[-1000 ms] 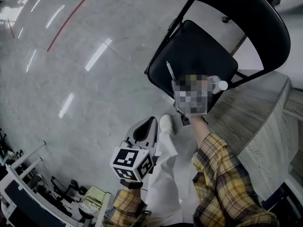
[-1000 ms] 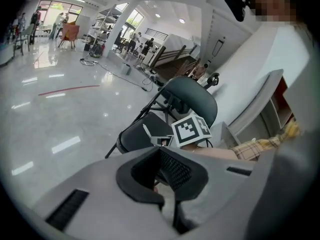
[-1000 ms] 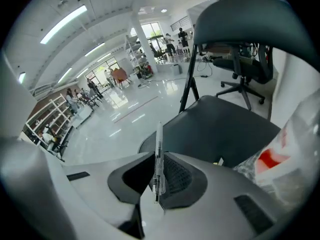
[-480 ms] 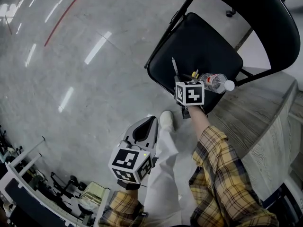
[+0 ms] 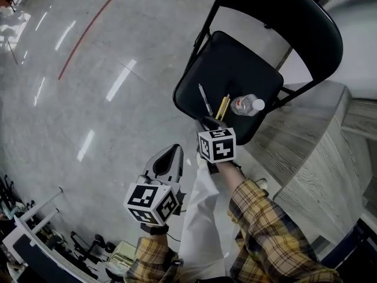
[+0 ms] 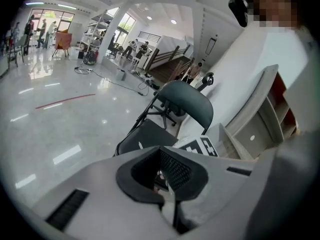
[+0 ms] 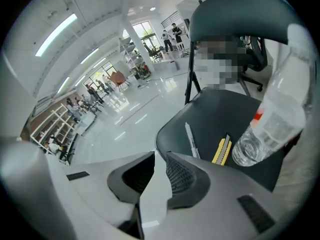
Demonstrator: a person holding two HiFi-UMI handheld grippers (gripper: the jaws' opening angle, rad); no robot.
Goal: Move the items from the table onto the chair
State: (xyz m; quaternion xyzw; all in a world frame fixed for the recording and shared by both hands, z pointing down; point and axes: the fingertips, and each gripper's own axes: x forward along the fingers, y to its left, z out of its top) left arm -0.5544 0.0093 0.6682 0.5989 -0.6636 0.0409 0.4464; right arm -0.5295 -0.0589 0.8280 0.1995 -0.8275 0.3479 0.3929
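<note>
The right gripper (image 5: 207, 121) hangs at the near edge of the chair (image 5: 235, 63), its jaws pointing in over the seat. They stand a narrow way apart, with nothing between them. Three things lie on the black seat just beyond the tips, none of them touching the jaws.

The pen (image 5: 204, 98) is straight ahead of the jaws, and the knife (image 5: 222, 107) lies just to its right. The two run nearly side by side, pointing away from the gripper. The bottle (image 5: 247, 105) lies further right, close beside the knife, on the side of the seat next to the table (image 5: 312, 152).

The pen is slim and silver-grey. The knife is a yellow box cutter with a dark strip down its middle. The bottle is clear, ribbed plastic, lying on its side. It has a white cap that faces the table and a bit of red at the label. All three sit on the front half of the seat, well short of the backrest.

The left gripper (image 5: 175, 151) is held lower and to the left, over the shiny floor (image 5: 88, 69) beside the person's white trouser leg (image 5: 197, 217). Its jaws are closed tip to tip and hold nothing. It is well apart from the chair and everything on it.
</note>
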